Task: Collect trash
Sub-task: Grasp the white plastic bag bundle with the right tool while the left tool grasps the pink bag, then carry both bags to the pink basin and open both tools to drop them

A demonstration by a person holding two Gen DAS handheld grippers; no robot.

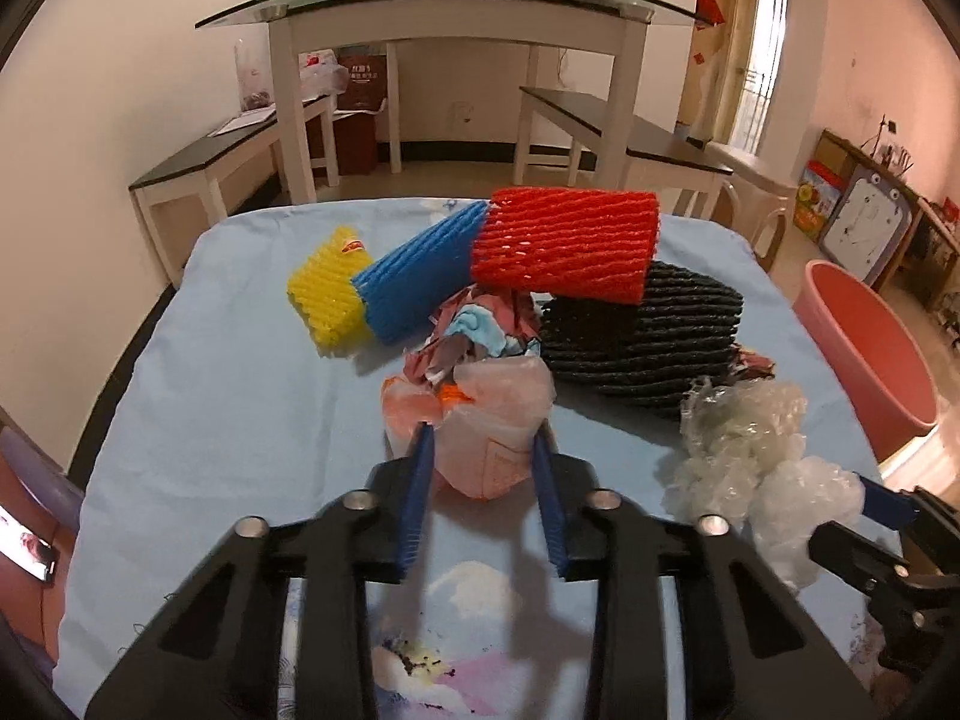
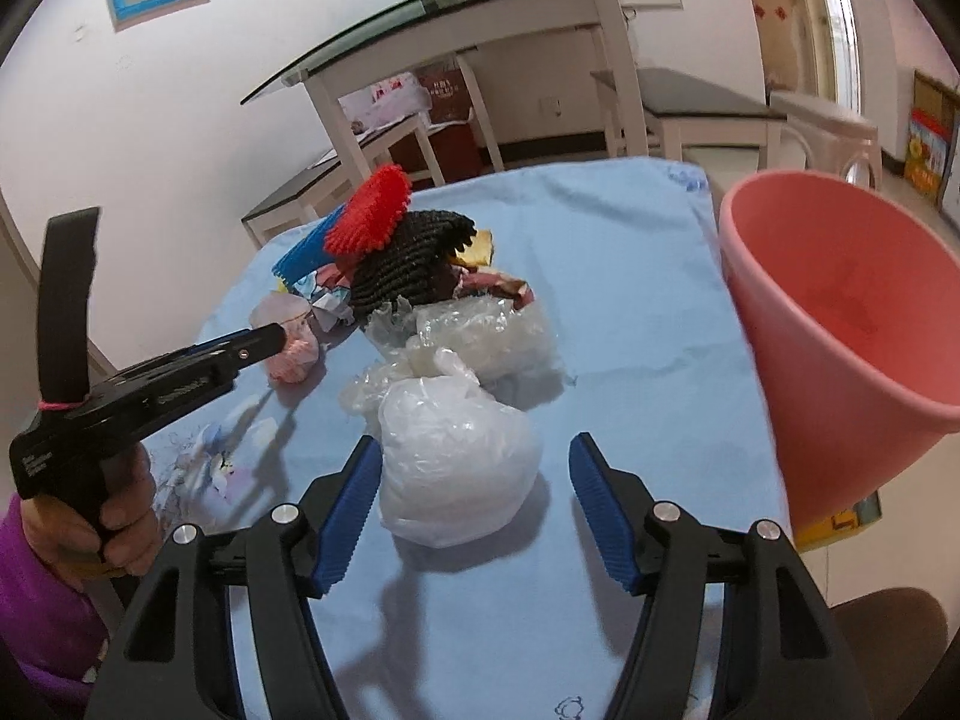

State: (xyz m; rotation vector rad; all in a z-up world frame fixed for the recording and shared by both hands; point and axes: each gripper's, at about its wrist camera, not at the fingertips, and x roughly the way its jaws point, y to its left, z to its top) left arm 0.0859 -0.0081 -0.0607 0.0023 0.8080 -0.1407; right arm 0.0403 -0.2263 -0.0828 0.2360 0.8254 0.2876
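Note:
A trash pile lies on the blue-clothed table (image 1: 240,396): red (image 1: 564,243), blue (image 1: 420,273), yellow (image 1: 327,294) and black (image 1: 648,336) foam nets, crumpled wrappers (image 1: 474,324), clear plastic (image 1: 744,420). My left gripper (image 1: 483,438) has its blue fingers against both sides of a pink plastic wad (image 1: 486,414), also in the right wrist view (image 2: 291,339). My right gripper (image 2: 474,450) is open around a white plastic bag ball (image 2: 456,468), left pad touching it. A pink bucket (image 2: 840,324) stands at the table's right edge.
A glass-topped white table (image 1: 456,0) and dark benches (image 1: 624,126) stand behind. A phone (image 1: 27,552) lies at far left. A hand in a purple sleeve (image 2: 120,516) holds the left gripper. Boxes and a drawing board (image 1: 864,222) stand by the right wall.

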